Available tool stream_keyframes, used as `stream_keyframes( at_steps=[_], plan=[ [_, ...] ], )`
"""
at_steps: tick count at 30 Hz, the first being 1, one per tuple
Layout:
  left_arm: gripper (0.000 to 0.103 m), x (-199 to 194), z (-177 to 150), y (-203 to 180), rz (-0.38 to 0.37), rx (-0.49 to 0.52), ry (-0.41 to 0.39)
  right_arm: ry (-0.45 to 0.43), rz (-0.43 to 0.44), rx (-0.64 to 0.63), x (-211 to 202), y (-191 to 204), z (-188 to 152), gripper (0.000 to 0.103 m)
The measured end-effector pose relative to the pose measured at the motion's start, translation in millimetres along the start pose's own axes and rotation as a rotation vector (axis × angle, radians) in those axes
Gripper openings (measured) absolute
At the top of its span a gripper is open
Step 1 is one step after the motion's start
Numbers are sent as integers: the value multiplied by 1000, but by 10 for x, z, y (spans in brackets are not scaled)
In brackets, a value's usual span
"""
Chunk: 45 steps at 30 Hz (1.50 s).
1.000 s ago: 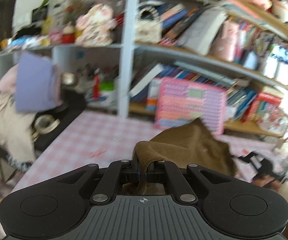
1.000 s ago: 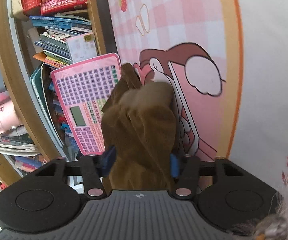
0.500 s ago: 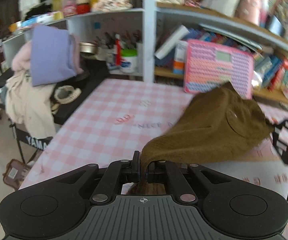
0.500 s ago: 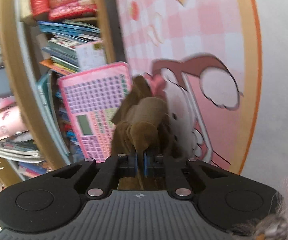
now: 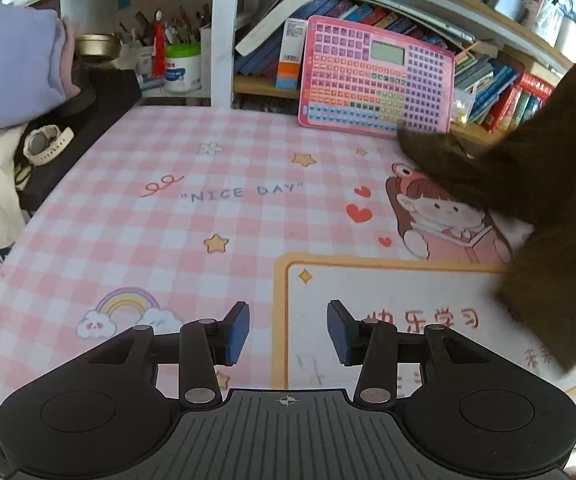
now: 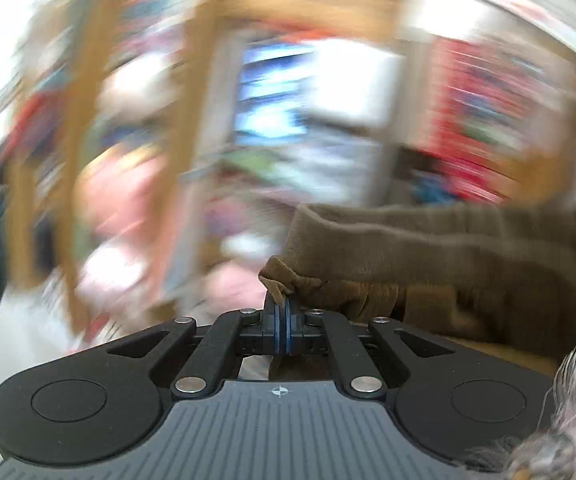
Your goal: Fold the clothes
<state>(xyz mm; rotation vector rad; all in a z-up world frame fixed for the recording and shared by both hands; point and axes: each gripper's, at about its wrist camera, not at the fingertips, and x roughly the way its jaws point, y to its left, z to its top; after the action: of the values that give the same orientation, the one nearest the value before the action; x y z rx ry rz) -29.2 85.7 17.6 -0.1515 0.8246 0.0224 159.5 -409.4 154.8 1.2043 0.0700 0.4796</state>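
A brown garment (image 5: 536,184) hangs at the right of the left wrist view, its lower end trailing over the pink checked tablecloth (image 5: 159,216). My left gripper (image 5: 288,330) stands open above the cloth, with nothing between its blue pads (image 5: 236,332). In the right wrist view my right gripper (image 6: 281,316) is shut on a bunched edge of the brown garment (image 6: 428,264), which stretches away to the right. The background there is smeared by motion.
A pink toy keyboard (image 5: 376,80) leans against the bookshelf (image 5: 255,84) at the table's far edge. A black stand with a watch (image 5: 45,144) and a lilac folded cloth (image 5: 19,68) sit at the left. Books fill the shelves.
My left gripper has opened and let go of the brown garment. The right gripper, shut on it, has swung it fast up and to the right.
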Motion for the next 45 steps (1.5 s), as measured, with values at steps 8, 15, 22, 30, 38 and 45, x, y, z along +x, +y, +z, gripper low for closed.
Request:
stream_keyframes(
  at_steps=[8, 15, 22, 30, 38, 45],
  plan=[
    [47, 52, 143, 256, -40, -56, -46, 617, -125, -411, 517, 518, -1530, 3],
    [48, 106, 86, 596, -22, -91, -8, 1130, -504, -209, 220, -820, -3674, 3],
    [48, 143, 96, 868, -2, -103, -6, 1270, -434, -286, 287, -709, -4415, 4],
    [48, 378, 295, 914, -82, -73, -24, 1263, -396, -406, 242, -461, -4419, 49],
    [47, 964, 572, 776, -217, -102, -1, 1039, -544, -377, -173, -361, -3842, 50],
    [40, 1507, 830, 605, -311, -129, 29, 800, -711, -301, -576, -400, -3476, 50]
  ],
)
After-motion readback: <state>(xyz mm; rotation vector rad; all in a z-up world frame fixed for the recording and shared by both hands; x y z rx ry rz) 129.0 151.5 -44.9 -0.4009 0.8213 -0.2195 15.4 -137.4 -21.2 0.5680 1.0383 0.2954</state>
